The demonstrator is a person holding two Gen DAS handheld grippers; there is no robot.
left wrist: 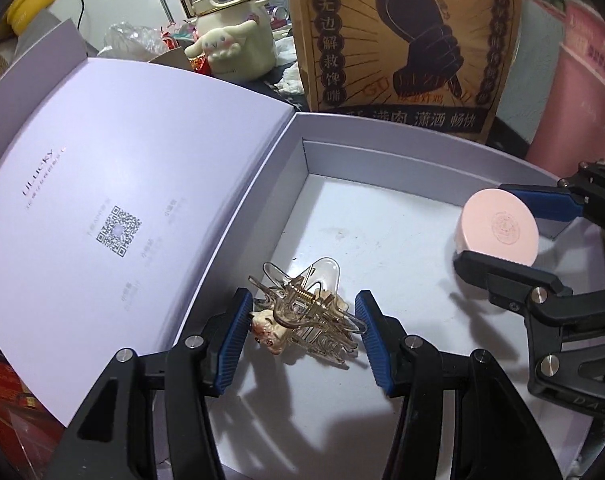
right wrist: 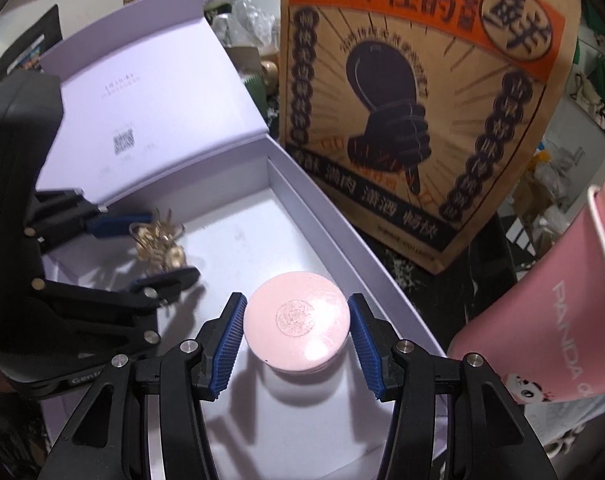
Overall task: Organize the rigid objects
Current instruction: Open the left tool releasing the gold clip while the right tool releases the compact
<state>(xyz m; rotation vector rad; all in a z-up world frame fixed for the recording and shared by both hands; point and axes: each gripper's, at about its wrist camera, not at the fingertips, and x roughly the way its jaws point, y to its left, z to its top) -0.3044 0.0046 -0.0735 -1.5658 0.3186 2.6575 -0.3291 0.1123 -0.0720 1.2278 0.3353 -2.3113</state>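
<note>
An open lavender box lies under both grippers, its lid folded back to the left. My left gripper is shut on a clear and gold hair claw clip with a cream ornament, low over the box's white floor. To its right, my right gripper is shut on a round pink case. In the right wrist view that pink case sits between the blue pads of the right gripper, just above the box floor. The left gripper with the clip shows at the left.
A tall brown paper bag with a black fist print stands right behind the box's far wall. A pink container with a panda print stands at the right. A cream bottle with a plush figure and clutter lie behind the lid.
</note>
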